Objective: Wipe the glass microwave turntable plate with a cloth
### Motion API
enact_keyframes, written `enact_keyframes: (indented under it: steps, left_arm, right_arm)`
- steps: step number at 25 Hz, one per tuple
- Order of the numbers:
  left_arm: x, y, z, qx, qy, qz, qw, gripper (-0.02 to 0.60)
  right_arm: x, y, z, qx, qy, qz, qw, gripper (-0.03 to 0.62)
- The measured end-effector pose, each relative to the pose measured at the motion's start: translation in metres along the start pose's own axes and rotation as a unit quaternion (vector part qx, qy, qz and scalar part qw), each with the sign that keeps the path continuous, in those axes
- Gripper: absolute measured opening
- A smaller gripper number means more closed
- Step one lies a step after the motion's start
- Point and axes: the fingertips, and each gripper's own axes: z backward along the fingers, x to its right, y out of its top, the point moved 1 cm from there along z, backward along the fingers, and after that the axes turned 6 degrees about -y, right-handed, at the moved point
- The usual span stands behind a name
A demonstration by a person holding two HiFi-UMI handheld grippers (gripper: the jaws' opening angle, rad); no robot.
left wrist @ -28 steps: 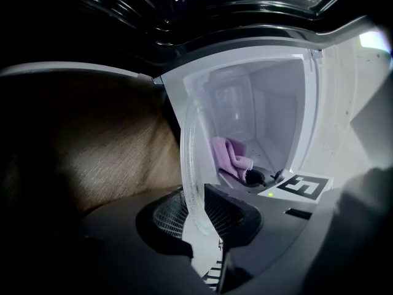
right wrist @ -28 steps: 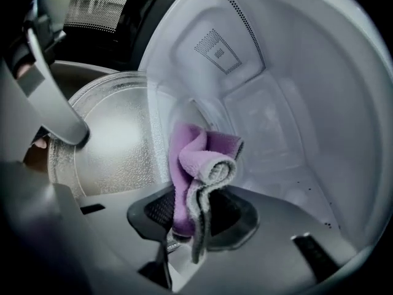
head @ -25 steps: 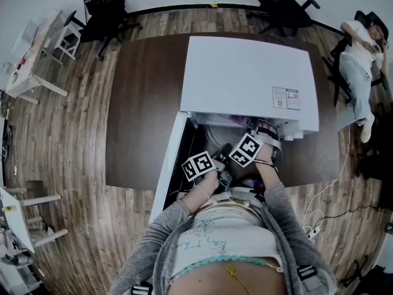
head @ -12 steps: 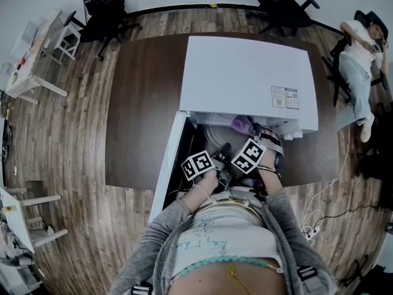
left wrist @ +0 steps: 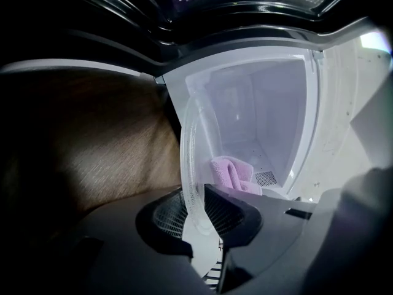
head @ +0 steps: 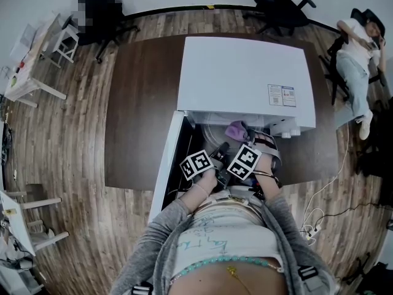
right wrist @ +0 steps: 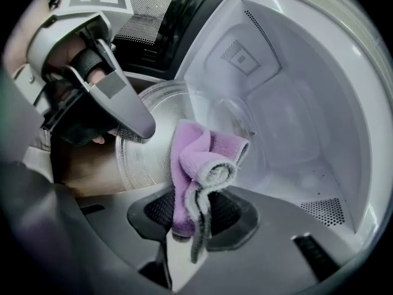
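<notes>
The left gripper (left wrist: 199, 212) is clamped on the rim of the glass turntable plate (left wrist: 191, 146), held on edge at the open front of the microwave (head: 242, 72). The right gripper (right wrist: 193, 217) is closed on a purple cloth (right wrist: 199, 158), set against the plate's face.

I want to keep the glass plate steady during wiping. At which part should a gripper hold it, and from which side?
Grip the glass plate by its thin rim, edge-on, from the open front of the microwave. It is tilted up on edge, so the rim fits between the jaws and the flat face is free for the cloth. The left gripper holds it so.
</notes>
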Motion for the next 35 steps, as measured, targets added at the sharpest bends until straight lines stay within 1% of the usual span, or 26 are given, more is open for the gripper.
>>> enact_keyframes:
  steps: [11, 20, 32, 35]
  left_arm:
    - [0.0, -0.001, 0.001, 0.002, 0.001, 0.001, 1.0, 0.078]
    - [-0.001, -0.001, 0.0, 0.001, 0.002, 0.004, 1.0, 0.078]
    - [-0.001, -0.001, 0.0, 0.002, 0.002, 0.004, 1.0, 0.078]
    - [-0.001, -0.001, 0.0, 0.002, 0.002, 0.004, 1.0, 0.078]
  right_arm:
    - [-0.021, 0.014, 0.014, 0.015, 0.028, 0.02, 0.999, 0.123]
    - [-0.027, 0.022, 0.016, 0.024, 0.035, 0.032, 0.999, 0.123]
    - [-0.027, 0.021, 0.015, 0.028, 0.035, 0.023, 0.999, 0.123]
    - [-0.026, 0.022, 0.015, 0.034, 0.035, 0.014, 0.999, 0.123]
